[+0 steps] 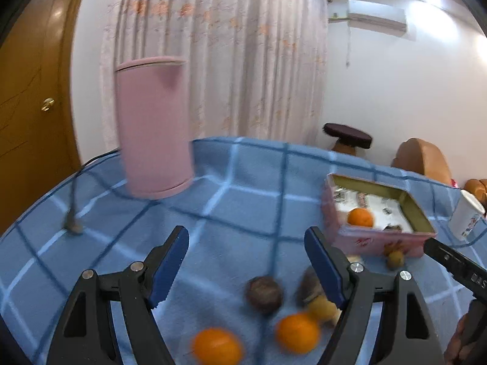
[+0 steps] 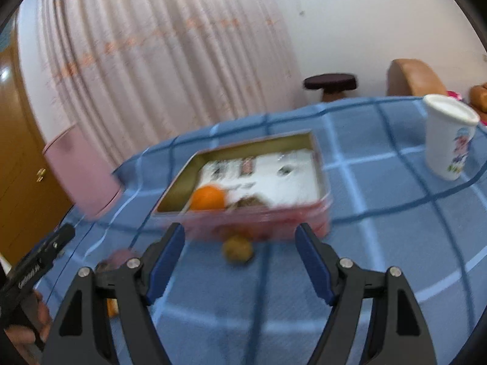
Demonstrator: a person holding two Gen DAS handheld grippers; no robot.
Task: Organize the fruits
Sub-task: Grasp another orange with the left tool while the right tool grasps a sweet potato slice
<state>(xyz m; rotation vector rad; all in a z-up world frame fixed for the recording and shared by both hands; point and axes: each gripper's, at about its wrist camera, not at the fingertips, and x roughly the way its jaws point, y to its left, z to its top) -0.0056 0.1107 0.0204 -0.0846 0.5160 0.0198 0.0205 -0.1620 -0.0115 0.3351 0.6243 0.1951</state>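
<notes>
Both claws spread wide and empty, left (image 1: 246, 264) above loose fruit (image 1: 264, 294), right (image 2: 240, 261) facing the tin (image 2: 318, 216), one orange (image 2: 208, 197) already boxed.

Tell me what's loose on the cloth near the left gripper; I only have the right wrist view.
Observer: Two oranges lie loose on the blue cloth: the near orange and the second orange.
Operator: Anything else there?
Observer: A dark brown fruit and a yellow fruit, both close to the second orange.
Operator: Left gripper holding anything?
Observer: No, the left gripper is open with nothing between its fingers.
</notes>
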